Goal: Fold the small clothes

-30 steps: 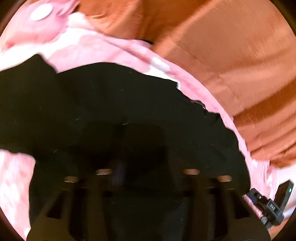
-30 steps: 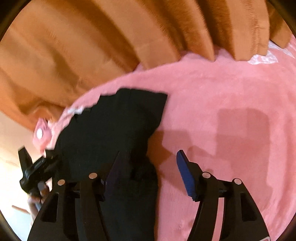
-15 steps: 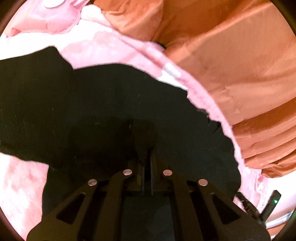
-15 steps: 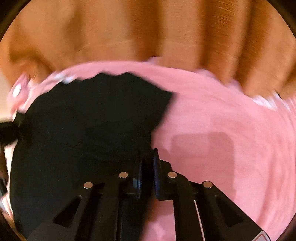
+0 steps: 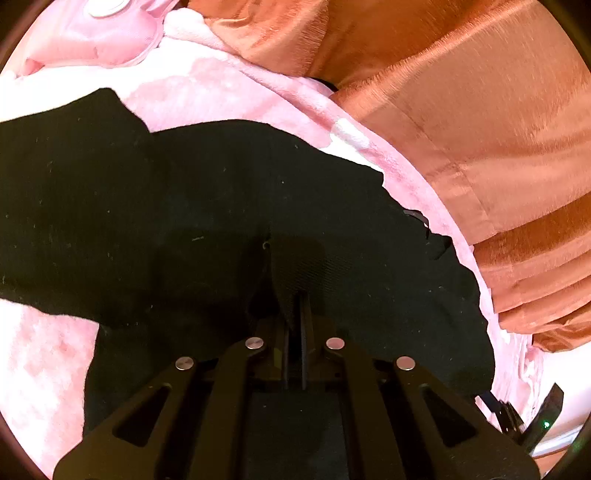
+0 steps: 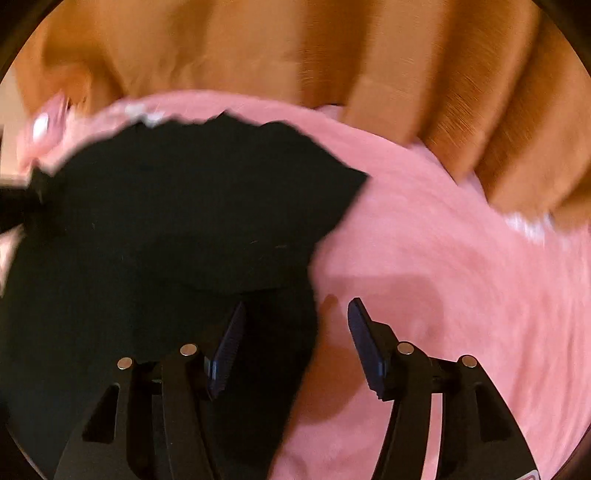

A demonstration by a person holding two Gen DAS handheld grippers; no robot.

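Note:
A black garment (image 5: 207, 221) lies spread on a pink plush blanket (image 5: 207, 88). My left gripper (image 5: 295, 306) is shut on a raised fold of the black garment near its middle. In the right wrist view the same garment (image 6: 166, 206) covers the left half of the blanket (image 6: 461, 280). My right gripper (image 6: 295, 325) is open, its jaws wide apart over the garment's right edge, with nothing between them. The right wrist view is blurred by motion.
Orange curtains (image 5: 461, 110) hang close behind the blanket, also in the right wrist view (image 6: 295, 48). A pink pillow with a white disc (image 5: 99, 26) lies at the far left. The right gripper shows at the left view's lower right (image 5: 532, 417).
My left gripper closed on the garment and stays shut, lifting a fold. My right gripper closed on the garment's edge half a second ago and has now opened again, letting it go.

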